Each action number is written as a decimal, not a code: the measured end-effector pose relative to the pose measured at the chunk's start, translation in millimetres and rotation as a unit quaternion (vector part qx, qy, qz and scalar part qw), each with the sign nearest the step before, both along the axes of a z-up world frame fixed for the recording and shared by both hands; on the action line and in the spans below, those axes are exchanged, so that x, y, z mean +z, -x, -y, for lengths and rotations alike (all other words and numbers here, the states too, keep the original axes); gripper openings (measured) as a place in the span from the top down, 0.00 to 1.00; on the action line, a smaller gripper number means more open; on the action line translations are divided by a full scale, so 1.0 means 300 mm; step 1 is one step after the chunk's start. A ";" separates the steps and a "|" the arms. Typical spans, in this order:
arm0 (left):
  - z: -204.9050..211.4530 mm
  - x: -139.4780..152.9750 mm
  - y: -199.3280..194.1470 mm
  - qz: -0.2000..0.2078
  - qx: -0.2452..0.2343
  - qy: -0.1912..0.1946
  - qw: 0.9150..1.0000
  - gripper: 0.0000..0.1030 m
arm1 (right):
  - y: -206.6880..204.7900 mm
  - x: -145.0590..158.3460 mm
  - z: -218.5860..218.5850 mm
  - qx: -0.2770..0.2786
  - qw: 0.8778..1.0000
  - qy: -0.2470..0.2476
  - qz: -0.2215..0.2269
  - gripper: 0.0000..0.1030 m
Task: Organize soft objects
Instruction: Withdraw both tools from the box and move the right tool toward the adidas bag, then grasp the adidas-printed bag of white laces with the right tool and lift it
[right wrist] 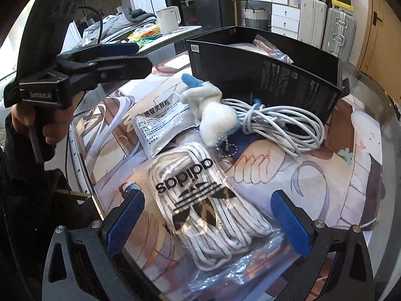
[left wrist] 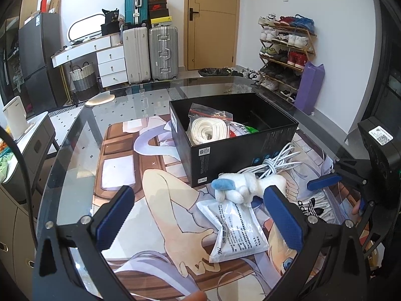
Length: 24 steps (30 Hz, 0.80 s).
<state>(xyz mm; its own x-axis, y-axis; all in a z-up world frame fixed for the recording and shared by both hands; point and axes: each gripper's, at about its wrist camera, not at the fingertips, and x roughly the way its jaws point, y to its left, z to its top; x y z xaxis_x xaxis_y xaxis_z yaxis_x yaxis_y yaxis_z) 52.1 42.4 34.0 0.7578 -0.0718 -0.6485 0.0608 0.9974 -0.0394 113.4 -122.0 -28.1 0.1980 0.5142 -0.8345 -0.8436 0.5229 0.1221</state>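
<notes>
My left gripper (left wrist: 200,218) is open above a silver printed sachet (left wrist: 235,228) that lies flat on the printed mat. Just beyond the sachet lies a white plush toy with blue parts (left wrist: 243,185), beside a coiled white cable (left wrist: 275,160). A black open box (left wrist: 233,135) holds a bagged white rope (left wrist: 208,128). My right gripper (right wrist: 208,223) is open, its fingers on either side of a clear Adidas bag of white laces (right wrist: 200,200), not clamping it. The right wrist view also shows the plush toy (right wrist: 213,107), sachet (right wrist: 160,125), cable (right wrist: 280,123), box (right wrist: 263,75) and left gripper (right wrist: 135,59).
Everything rests on a round glass table (left wrist: 75,155) covered by a printed mat. A side counter with a white kettle (right wrist: 168,20) stands left of the table. Suitcases (left wrist: 150,52), a drawer unit and a shoe rack (left wrist: 285,50) line the far walls.
</notes>
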 end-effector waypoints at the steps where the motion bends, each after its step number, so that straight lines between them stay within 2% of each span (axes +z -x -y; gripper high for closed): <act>1: 0.003 -0.001 0.001 -0.001 0.000 -0.001 1.000 0.00 | -0.004 -0.002 -0.001 -0.002 1.000 0.001 0.001 0.01; 6: 0.014 -0.010 -0.001 -0.006 -0.006 -0.004 1.000 0.00 | 0.000 -0.002 -0.007 -0.002 1.000 -0.005 0.012 0.03; 14: 0.019 -0.021 -0.003 -0.016 -0.010 -0.005 1.000 0.00 | 0.032 0.012 -0.018 0.029 0.999 -0.008 0.029 0.34; 16: 0.018 -0.021 -0.002 -0.016 -0.011 -0.005 1.000 0.00 | 0.036 0.020 -0.014 0.035 0.999 -0.013 0.027 0.45; 19: 0.020 -0.022 -0.001 -0.017 -0.012 -0.006 1.000 0.00 | 0.037 0.037 -0.004 0.036 0.999 -0.023 0.030 0.51; 24: 0.026 -0.027 -0.004 -0.023 -0.017 -0.006 1.000 0.00 | 0.043 0.081 0.027 0.041 0.997 -0.054 0.033 0.52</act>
<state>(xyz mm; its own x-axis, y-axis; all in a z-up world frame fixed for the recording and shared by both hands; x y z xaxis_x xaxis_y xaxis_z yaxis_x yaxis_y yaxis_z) 53.3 34.5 25.8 0.7244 -0.0884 -0.6837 0.0922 0.9953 -0.0309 100.4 -130.2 -3.9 0.2040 0.6173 -0.7598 -0.8910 0.4387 0.1172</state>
